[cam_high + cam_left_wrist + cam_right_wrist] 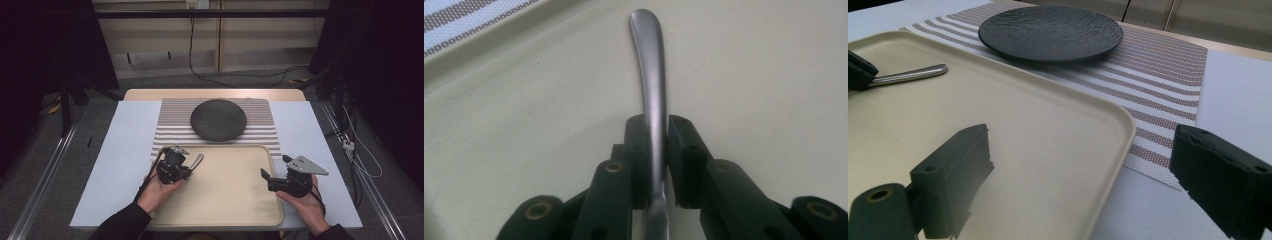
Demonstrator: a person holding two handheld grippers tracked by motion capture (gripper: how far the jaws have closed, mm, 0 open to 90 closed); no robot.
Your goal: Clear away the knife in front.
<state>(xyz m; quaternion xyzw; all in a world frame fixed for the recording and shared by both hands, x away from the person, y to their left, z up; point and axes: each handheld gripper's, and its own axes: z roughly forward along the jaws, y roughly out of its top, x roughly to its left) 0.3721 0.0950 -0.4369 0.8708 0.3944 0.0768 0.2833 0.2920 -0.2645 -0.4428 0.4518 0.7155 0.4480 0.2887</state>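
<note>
A: Utensil handle [651,75], metal, qty 1: clamped in left claw [192,165], over tray [230,200], near its left rim.
B: Right claw [1083,180]?
A: Jaws apart, nothing between, at tray's right edge.
B: Surface, room?
A: Counter [125,145] w/ white top; 1 striped mat [260,115], 1 dark plate [218,119] on it. Dim room, grey floor, cables.

Left gripper [192,165] jaws clamped tight, pointing forward-right; right gripper [274,168] jaws wide apart, pointing forward-left, level.
</note>
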